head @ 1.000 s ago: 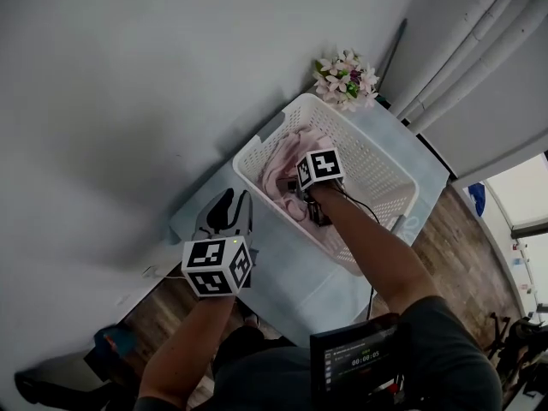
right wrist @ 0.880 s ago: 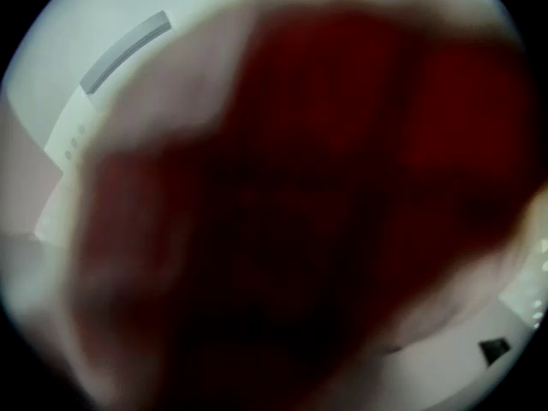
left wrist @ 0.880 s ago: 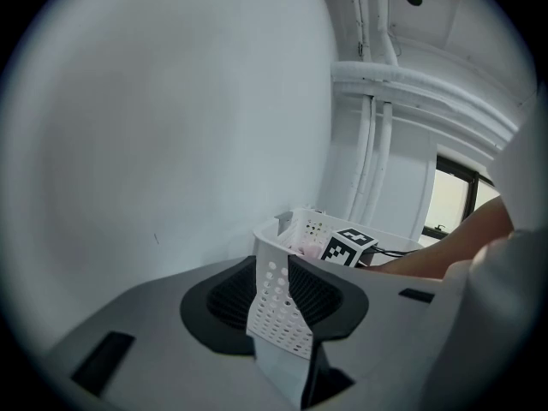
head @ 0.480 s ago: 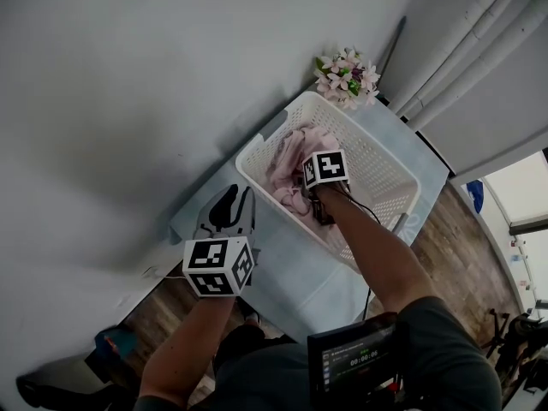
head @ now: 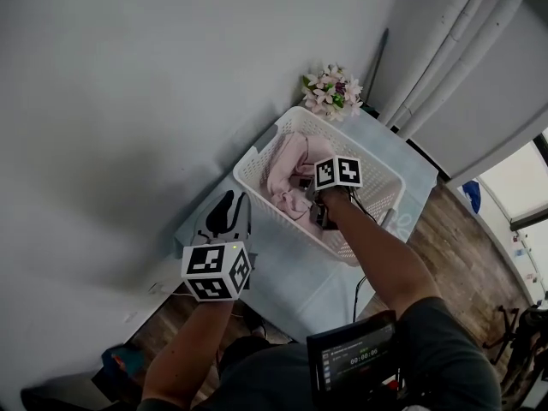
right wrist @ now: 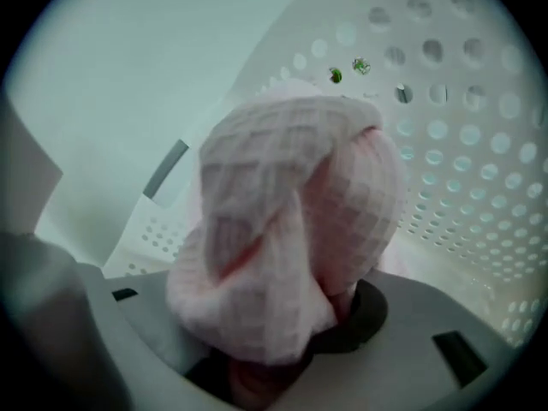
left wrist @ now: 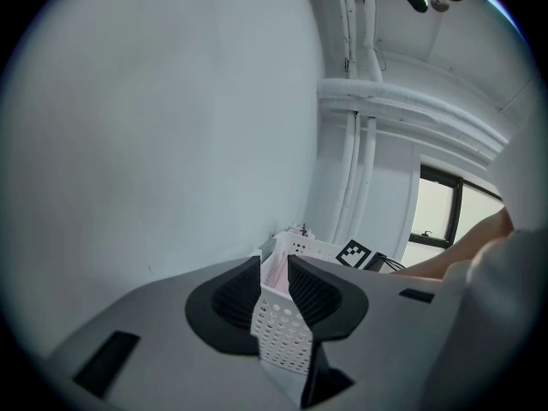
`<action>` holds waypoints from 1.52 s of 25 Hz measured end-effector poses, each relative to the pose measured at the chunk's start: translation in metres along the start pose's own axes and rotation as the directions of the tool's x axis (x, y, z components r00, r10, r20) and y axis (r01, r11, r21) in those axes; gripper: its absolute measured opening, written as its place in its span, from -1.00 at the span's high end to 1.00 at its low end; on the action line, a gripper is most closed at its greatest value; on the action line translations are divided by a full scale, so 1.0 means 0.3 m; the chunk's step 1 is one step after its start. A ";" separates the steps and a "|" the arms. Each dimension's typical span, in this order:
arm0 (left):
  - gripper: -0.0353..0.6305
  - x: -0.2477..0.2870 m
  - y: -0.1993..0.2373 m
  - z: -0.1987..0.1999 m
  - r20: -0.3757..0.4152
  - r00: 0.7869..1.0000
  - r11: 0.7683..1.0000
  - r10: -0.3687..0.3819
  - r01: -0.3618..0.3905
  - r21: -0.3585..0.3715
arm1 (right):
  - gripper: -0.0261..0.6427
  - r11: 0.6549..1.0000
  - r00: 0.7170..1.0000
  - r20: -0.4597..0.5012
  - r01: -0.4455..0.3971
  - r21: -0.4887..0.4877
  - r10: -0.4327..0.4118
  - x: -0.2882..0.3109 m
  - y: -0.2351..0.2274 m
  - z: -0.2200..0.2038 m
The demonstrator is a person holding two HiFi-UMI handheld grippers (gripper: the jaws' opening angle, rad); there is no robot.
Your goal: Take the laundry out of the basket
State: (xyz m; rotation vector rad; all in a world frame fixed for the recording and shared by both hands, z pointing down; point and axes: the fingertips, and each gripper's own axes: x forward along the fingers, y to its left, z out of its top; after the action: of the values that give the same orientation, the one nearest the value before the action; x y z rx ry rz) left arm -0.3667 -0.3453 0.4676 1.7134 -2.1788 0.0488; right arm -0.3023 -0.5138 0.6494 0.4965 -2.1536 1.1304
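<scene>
A white perforated laundry basket [head: 264, 137] stands on a pale blue table [head: 291, 285]. Inside it lies pink waffle-weave cloth [head: 287, 174]. My right gripper [head: 310, 197] reaches down into the basket. Its jaws are closing, and a bunched fold of the pink cloth [right wrist: 291, 221] is pinched between them and hides the fingertips [right wrist: 287, 332]. My left gripper [head: 229, 199] hovers over the table's near left part, outside the basket. Its jaws stand a little apart with nothing between them, and the basket's corner [left wrist: 282, 341] shows through the gap [left wrist: 274, 268].
A bunch of pink and white flowers [head: 330, 88] sits at the basket's far corner by the wall. White pipes [head: 428, 67] run along the right. A wooden floor [head: 467, 247] lies beyond the table. A cable [head: 364, 208] trails from the right gripper.
The right gripper's jaws have closed on the pink cloth, and a fold of it now stands higher in the basket. The left gripper has stayed in place.
</scene>
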 end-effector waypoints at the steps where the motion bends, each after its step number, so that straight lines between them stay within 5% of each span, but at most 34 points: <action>1: 0.58 -0.012 -0.007 0.010 0.007 1.000 1.000 -0.001 0.001 0.002 | 0.15 1.000 1.000 0.020 -0.023 0.013 0.022 -0.027 0.018 0.009; 12: 0.58 -0.082 -0.110 0.116 0.075 0.993 0.996 -0.088 0.086 0.034 | 0.15 0.976 0.934 0.296 -0.216 0.019 0.201 -0.382 0.221 0.159; 22: 0.65 -0.432 -0.413 0.383 0.204 0.962 0.981 -0.183 0.165 0.105 | 0.15 0.930 0.781 0.510 -0.345 -0.129 0.361 -1.091 0.515 0.087; 29: 0.71 -0.380 -0.393 0.396 0.226 0.926 0.949 -0.302 0.270 0.163 | 0.15 0.913 0.685 0.625 -0.390 -0.119 0.375 -1.183 0.546 0.090; 35: 0.84 -0.297 -0.245 0.388 0.277 0.910 0.951 -0.307 0.288 0.111 | 0.15 0.925 0.608 0.722 -0.362 -0.118 0.330 -1.210 0.529 0.093; 38: 0.86 -0.291 -0.273 0.383 0.272 0.892 0.932 -0.362 0.348 0.101 | 0.15 0.936 0.574 0.764 -0.334 -0.109 0.294 -1.286 0.506 0.050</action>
State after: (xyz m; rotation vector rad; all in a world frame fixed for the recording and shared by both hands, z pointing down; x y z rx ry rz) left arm -0.3024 -0.3140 0.3178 2.2428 -2.0225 -0.2592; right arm -0.1198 -0.4293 0.2864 0.7398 -3.0815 1.3105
